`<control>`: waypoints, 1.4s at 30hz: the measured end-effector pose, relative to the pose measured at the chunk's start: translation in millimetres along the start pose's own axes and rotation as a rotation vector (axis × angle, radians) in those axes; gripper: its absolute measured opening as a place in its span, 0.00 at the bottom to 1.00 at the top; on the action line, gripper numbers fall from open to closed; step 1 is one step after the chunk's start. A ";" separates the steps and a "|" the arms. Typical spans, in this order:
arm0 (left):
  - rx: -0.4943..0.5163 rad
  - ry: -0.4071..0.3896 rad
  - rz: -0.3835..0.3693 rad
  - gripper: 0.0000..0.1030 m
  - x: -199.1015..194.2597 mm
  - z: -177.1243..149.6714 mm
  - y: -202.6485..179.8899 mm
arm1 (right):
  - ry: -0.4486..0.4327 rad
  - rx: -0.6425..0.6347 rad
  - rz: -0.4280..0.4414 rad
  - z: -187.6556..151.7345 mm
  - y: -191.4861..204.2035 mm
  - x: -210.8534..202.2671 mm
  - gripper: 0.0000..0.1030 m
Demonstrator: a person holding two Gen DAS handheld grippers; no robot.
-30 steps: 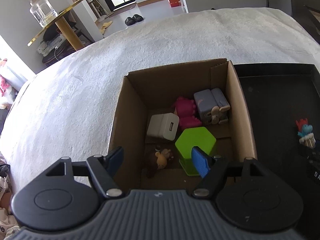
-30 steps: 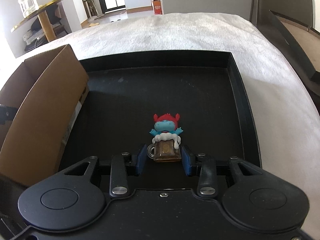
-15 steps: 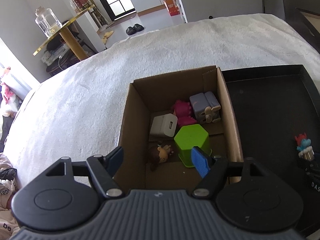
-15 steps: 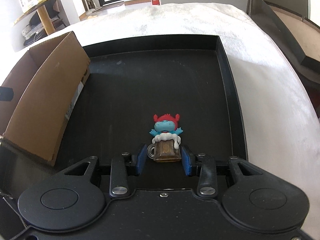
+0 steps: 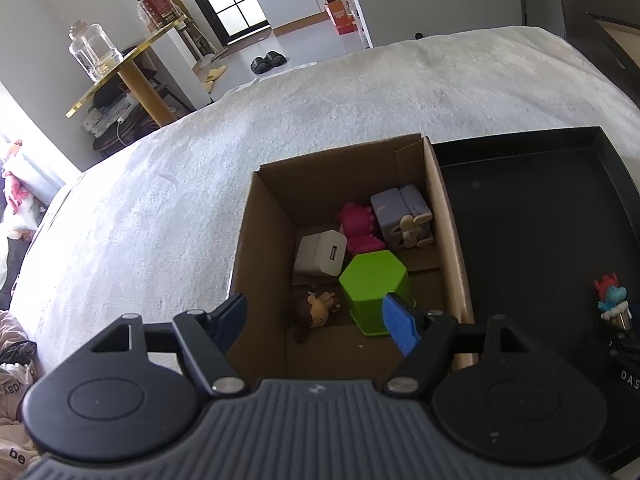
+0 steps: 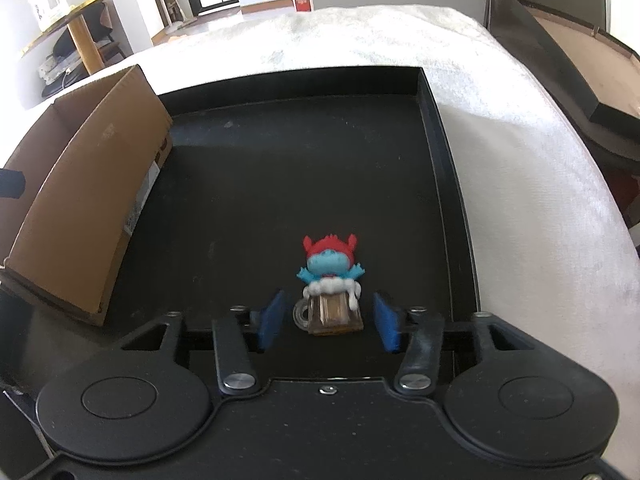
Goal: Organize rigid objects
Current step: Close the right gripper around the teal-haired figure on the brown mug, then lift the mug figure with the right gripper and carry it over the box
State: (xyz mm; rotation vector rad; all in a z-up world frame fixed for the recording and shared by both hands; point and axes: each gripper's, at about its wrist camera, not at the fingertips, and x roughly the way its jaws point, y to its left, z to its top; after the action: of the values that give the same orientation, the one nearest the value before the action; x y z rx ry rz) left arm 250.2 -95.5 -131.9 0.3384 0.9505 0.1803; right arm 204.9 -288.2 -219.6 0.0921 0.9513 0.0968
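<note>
A blue figurine with a red cap in a brown mug (image 6: 330, 294) stands on the black tray (image 6: 448, 168). My right gripper (image 6: 329, 320) is open, its blue pads either side of the mug and apart from it. The figurine also shows in the left wrist view (image 5: 611, 299). My left gripper (image 5: 318, 318) is open and empty above the near edge of the cardboard box (image 5: 264, 216). The box holds a green hexagonal pot (image 5: 374, 282), a white charger (image 5: 320, 254), a pink toy (image 5: 360, 228), a grey block toy (image 5: 402, 216) and a small doll (image 5: 314, 310).
The box stands left of the tray (image 5: 528, 216) on a white fluffy cover (image 5: 160, 200). A dark open case (image 6: 580, 60) lies at the right. A gold side table with a glass jar (image 5: 94, 54) stands beyond the bed at the left.
My right gripper has opened and let go of the mug figurine, which stands on the tray. Both grippers have risen or drawn back, so box and tray look smaller.
</note>
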 end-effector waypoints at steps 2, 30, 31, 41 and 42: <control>0.002 0.000 0.000 0.71 1.8 0.4 -0.1 | -0.007 0.005 -0.001 1.2 0.9 2.3 0.50; -0.029 -0.002 0.008 0.71 0.8 2.3 14.9 | -0.119 -0.041 -0.053 6.4 5.3 -8.4 0.38; -0.030 -0.006 0.010 0.71 -1.3 2.9 14.8 | -0.129 -0.041 -0.053 7.2 4.7 -11.4 0.38; -0.026 -0.055 0.017 0.71 -27.4 3.8 17.7 | -0.194 -0.039 -0.051 10.4 1.1 -32.1 0.37; -0.027 -0.058 0.017 0.71 -29.2 3.6 18.7 | -0.199 -0.040 -0.052 10.3 1.5 -34.1 0.37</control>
State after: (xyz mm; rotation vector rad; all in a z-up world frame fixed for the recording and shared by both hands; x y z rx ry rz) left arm 236.4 -87.5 -100.9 0.3249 0.8871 0.1977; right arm 193.6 -291.2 -186.0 0.0396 0.7520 0.0575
